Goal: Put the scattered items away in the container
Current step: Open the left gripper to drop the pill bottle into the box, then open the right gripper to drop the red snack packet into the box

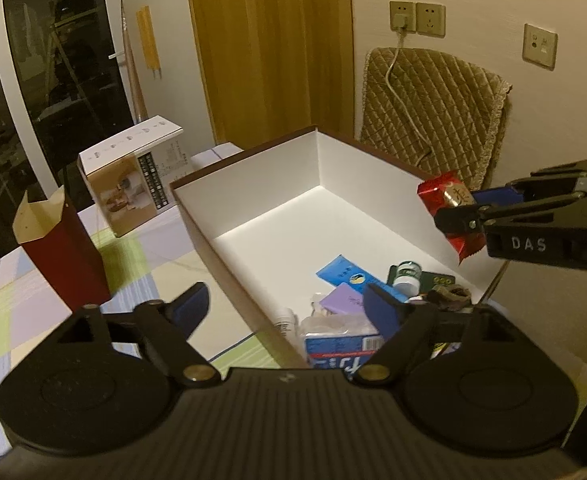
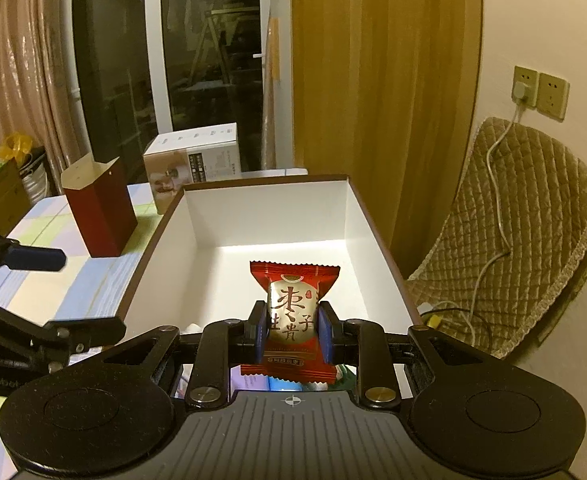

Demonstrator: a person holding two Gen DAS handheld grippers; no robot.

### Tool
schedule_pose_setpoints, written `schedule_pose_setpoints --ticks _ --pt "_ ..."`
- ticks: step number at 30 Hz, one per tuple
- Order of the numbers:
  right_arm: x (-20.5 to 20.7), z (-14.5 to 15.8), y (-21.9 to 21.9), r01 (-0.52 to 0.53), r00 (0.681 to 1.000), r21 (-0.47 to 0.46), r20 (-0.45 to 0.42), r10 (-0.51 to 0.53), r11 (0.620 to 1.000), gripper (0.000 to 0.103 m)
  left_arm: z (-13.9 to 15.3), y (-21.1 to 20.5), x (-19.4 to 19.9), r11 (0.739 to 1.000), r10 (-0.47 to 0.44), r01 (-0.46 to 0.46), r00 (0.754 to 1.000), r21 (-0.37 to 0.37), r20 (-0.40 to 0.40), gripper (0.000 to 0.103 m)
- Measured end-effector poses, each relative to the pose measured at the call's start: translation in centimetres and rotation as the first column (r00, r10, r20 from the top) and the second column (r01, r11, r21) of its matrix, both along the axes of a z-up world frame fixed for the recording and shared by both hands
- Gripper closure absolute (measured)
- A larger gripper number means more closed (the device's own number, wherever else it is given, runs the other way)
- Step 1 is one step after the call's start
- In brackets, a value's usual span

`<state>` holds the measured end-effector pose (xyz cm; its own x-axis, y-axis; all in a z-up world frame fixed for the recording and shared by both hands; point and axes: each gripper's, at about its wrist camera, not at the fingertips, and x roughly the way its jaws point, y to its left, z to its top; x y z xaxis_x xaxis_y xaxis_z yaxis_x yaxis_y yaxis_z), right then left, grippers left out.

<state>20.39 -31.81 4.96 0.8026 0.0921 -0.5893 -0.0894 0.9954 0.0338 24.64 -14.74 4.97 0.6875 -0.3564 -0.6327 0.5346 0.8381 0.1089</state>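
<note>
A white box with a brown rim (image 1: pixel 317 160) (image 2: pixel 269 208) stands on the checked tablecloth. At its near end lie a blue packet (image 1: pixel 345 276), a purple packet (image 1: pixel 343 300), a small green-and-white bottle (image 1: pixel 407 276) and a tissue pack (image 1: pixel 341 346). My left gripper (image 1: pixel 289 302) (image 2: pixel 63 292) is open over the box's near left wall, with nothing between its pads. My right gripper (image 1: pixel 465 208) (image 2: pixel 292 330) is shut on a red and gold snack packet (image 1: pixel 445 196) (image 2: pixel 293 280), held upright above the box's near right side.
A dark red open carton (image 1: pixel 65 248) (image 2: pixel 101 216) and a printed product box (image 1: pixel 133 184) (image 2: pixel 193 160) stand on the table left of the box. A quilted chair back (image 1: pixel 433 112) with a white cable is behind on the right, near wall sockets (image 1: pixel 417 18).
</note>
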Motion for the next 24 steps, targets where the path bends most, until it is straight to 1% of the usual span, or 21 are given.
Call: schedule_pose_setpoints --ticks 1,3,7,13,20,21,23,24 --pt "0.1 0.0 0.1 -0.002 1.0 -0.001 0.0 0.002 1.0 0.074 0.0 0.1 0.0 1.0 0.002 -0.002 1.0 0.006 0.006 0.006" --pt "0.2 0.0 0.2 -0.004 1.0 -0.002 -0.003 0.004 1.0 0.074 -0.1 0.2 -0.1 1.0 0.007 -0.007 1.0 0.015 0.019 0.003" --pt "0.4 -0.1 0.4 -0.012 1.0 -0.002 -0.011 0.012 1.0 0.074 -0.2 0.5 -0.1 1.0 0.01 -0.011 1.0 0.021 0.02 0.002" --pt "0.8 -0.3 0.7 -0.025 0.999 -0.006 -0.023 0.025 1.0 0.074 -0.3 0.8 0.1 1.0 0.022 -0.023 1.0 0.017 0.012 0.002" --pt "0.9 -0.1 1.0 -0.024 1.0 -0.005 0.001 0.024 1.0 0.074 -0.2 1.2 0.3 0.999 0.034 -0.034 0.999 0.005 0.008 0.002" --pt "0.9 -0.1 1.0 -0.024 1.0 -0.005 0.004 0.024 1.0 0.072 -0.1 1.3 0.3 0.999 0.035 -0.035 0.999 0.005 0.008 0.002" --pt "0.8 0.0 1.0 -0.016 1.0 0.004 0.022 0.016 1.0 0.012 -0.1 1.4 0.3 0.999 0.036 -0.036 0.999 0.004 0.008 0.002" --pt "0.6 0.1 0.9 -0.014 0.999 0.014 0.044 0.014 1.0 0.011 -0.1 1.4 0.3 0.999 0.037 -0.037 0.999 0.003 0.008 0.002"
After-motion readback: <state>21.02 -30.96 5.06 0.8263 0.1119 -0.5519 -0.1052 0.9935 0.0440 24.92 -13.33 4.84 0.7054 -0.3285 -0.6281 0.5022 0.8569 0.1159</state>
